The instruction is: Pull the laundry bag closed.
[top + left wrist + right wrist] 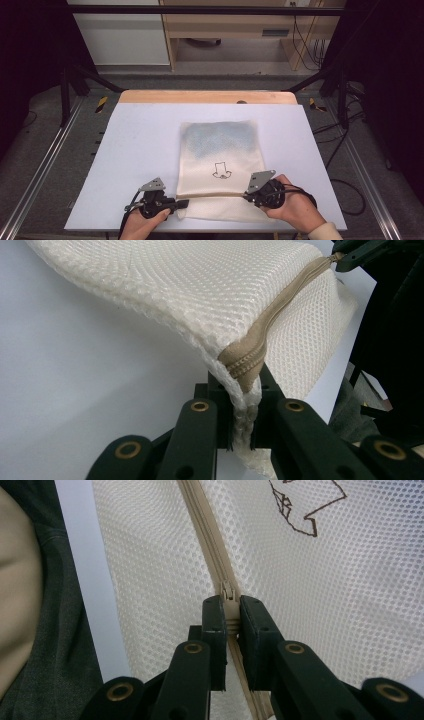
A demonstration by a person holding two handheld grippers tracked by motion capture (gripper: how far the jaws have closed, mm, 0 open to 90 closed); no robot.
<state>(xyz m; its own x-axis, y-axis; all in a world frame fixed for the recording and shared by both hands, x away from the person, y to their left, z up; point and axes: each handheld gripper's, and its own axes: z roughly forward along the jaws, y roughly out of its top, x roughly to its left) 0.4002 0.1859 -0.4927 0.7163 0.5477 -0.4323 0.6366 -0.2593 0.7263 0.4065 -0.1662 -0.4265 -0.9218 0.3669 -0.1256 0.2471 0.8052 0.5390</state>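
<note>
Two grippers on one mesh laundry bag [220, 150] here, and it looks like a zipper job. The bag lies flat on the white worktop [135, 150], near edge toward the person, with a little outline drawing [221, 170] printed on it and something bluish showing through the far half.

Left gripper [181, 203] is clamped tight on the bag's near-left corner, right where the tan zipper [260, 335] ends, so that's the anchor. Right gripper [248, 195] is pinched on the zipper pull [229, 591], jaws nearly together with the tab between them. In the right gripper view the zipper tape runs straight off ahead of the pull.

My take on doing this well: keep the left one planted and pull slightly away so the tape stays taut, then drag the pull dead along the zipper line, low and level. Mesh bunches easily, and if the pull gets lifted or twisted the tab can slip out of that small pinch. In the left gripper view the corner is already lifted and curled off the surface, so I wouldn't raise it more.

Room-wise, both grippers sit close to the near edge, with the person's right hand [295, 207] just beside it. Plenty of bare worktop lies left, right and beyond the bag, so a sideways run has nothing to hit.
</note>
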